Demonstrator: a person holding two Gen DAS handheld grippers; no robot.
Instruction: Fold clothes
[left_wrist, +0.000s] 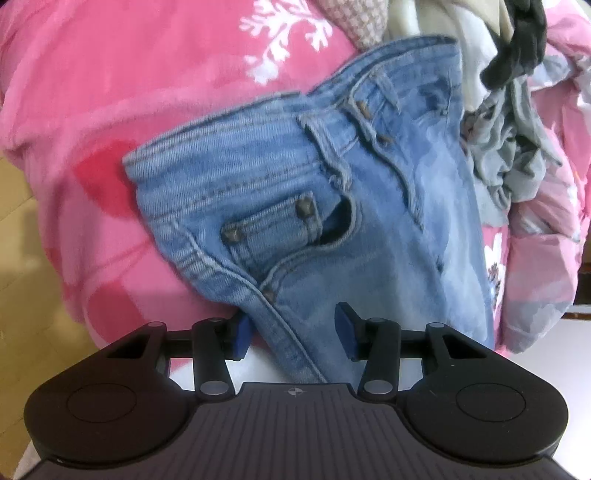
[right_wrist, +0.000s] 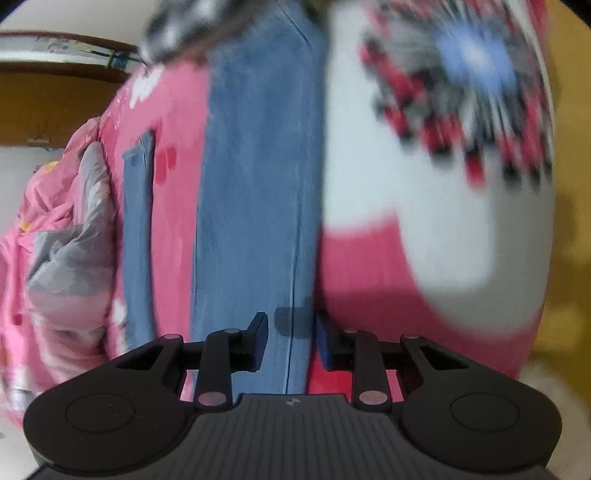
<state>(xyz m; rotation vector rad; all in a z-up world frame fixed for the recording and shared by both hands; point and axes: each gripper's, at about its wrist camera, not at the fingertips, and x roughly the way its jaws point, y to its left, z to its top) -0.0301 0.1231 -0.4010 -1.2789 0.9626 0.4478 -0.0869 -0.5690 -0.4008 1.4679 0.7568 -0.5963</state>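
pink fleece blanket (left_wrist: 110, 110) with white snowflake print covers the surface; wooden floor shows at the edges. a heap of crumpled garments (left_wrist: 509, 122), grey, black and cream, sits beyond the jeans' waistband. the jeans (left_wrist: 295, 192) lie waist end toward the left gripper (left_wrist: 293, 338), one long leg running up past the right gripper (right_wrist: 291, 341); a second denim strip lies apart to its left, so the legs look spread, not stacked. judgement: jeans not yet in a folded state, heap left to sort. left claw is apart, straddling the side seam below the pocket. right claw is apart, over the leg seam; the view is blurred, so contact is uncertain.
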